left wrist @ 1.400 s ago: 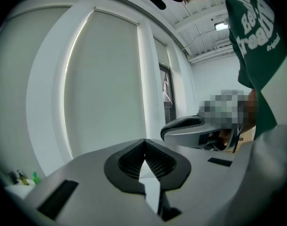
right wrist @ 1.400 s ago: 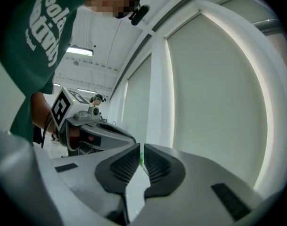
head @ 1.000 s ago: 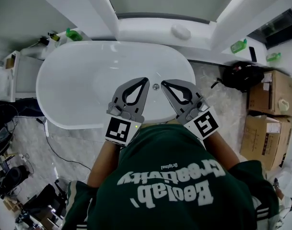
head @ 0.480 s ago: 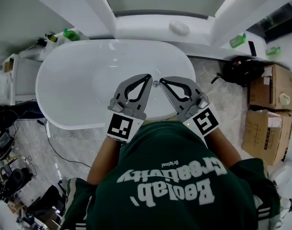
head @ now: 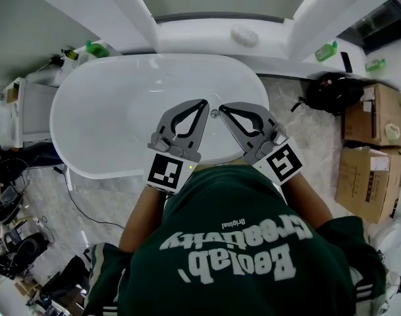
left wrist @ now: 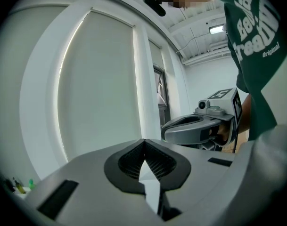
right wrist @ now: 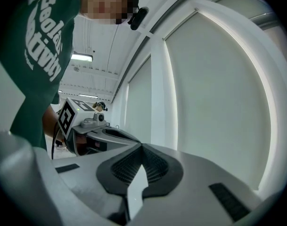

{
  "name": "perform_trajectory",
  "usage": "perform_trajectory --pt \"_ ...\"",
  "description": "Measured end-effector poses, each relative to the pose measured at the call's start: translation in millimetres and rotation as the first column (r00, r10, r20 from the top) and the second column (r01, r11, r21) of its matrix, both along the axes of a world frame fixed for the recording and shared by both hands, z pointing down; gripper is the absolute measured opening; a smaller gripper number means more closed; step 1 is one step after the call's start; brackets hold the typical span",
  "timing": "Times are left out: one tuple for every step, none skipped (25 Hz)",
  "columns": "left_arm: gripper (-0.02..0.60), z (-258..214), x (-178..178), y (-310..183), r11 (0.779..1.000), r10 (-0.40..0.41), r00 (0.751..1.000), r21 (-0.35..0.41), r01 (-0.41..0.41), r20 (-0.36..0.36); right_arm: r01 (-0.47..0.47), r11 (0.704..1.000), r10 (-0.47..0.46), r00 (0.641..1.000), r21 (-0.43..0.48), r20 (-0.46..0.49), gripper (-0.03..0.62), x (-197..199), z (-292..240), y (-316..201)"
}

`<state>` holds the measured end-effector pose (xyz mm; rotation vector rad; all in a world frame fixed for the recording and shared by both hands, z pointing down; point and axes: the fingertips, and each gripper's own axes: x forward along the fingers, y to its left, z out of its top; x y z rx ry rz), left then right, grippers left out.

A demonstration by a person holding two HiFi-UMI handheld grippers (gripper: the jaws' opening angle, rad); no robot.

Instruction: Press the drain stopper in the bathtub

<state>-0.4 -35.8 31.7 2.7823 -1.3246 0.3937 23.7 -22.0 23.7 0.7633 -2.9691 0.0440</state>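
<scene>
Down in the white tub (head: 88,110), the small round drain stopper (head: 214,114) sits near our side. It shows between the tips of our two grippers. Our left gripper (head: 203,103) has its jaws shut tight with nothing in them. Our right gripper (head: 222,108) is shut and holds nothing too. Brown boxes (head: 374,157) stand off to the right.

Dark green shirt (head: 253,203), white lettering (head: 230,247)
</scene>
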Motion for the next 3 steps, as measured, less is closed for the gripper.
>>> perform_trajectory --pt "0.002 -0.4 0.1 -0.6 1.000 -0.001 1.000 0.000 0.001 -0.001 0.001 1.000 -0.001 1.000 0.003 -0.002 0.012 0.1 -0.3 -0.4" --pt "0.002 -1.0 0.3 -1.4 1.000 -0.003 1.000 0.001 0.003 -0.002 0.003 1.000 -0.003 1.000 0.005 -0.004 0.012 0.2 -0.5 -1.0" --pt "0.002 -1.7 0.6 -2.2 1.000 -0.004 1.000 0.003 0.004 -0.003 0.004 1.000 -0.004 1.000 0.008 -0.006 0.012 0.3 -0.6 -1.7"
